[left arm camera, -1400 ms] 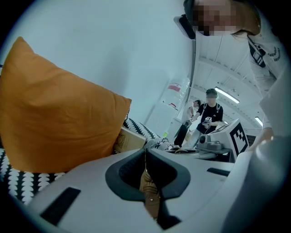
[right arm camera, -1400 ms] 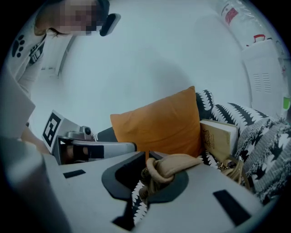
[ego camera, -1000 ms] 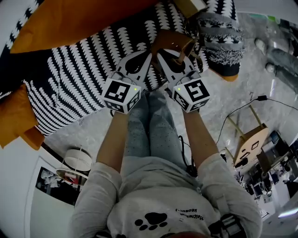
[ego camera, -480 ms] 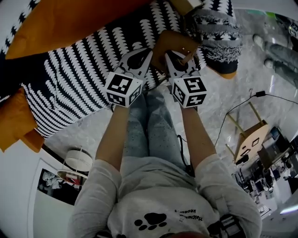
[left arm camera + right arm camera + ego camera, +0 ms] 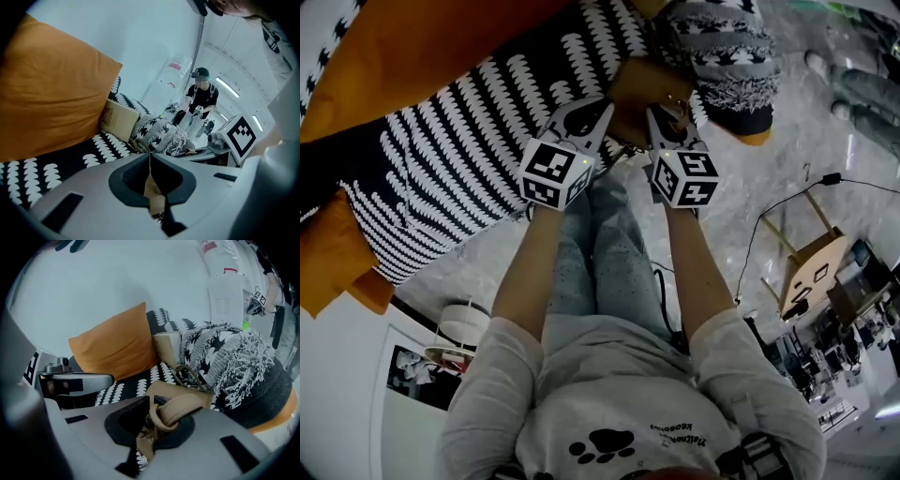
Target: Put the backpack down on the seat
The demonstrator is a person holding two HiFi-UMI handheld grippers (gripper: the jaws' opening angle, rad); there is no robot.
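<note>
The tan backpack (image 5: 642, 86) hangs at the front edge of the black-and-white patterned seat (image 5: 469, 159), held between both grippers. My left gripper (image 5: 586, 117) is shut on a thin tan fold of the backpack (image 5: 153, 190), which shows between its closed jaws (image 5: 150, 157). My right gripper (image 5: 666, 122) is shut on a rolled tan strap (image 5: 176, 411) of the backpack, bunched between its jaws (image 5: 152, 401). Most of the backpack's body is hidden behind the grippers in both gripper views.
Orange cushions (image 5: 441, 47) lean along the sofa back. A fringed black-and-white throw (image 5: 722, 66) lies on the seat just right of the backpack, with a beige book (image 5: 119, 119) behind it. A wooden stool (image 5: 811, 272) and a cable are on the marble floor. A person (image 5: 201, 101) stands farther off.
Both grippers have moved forward and down toward the seat, carrying the backpack with them. The right gripper has tipped further downward. Both grips stay the same.
</note>
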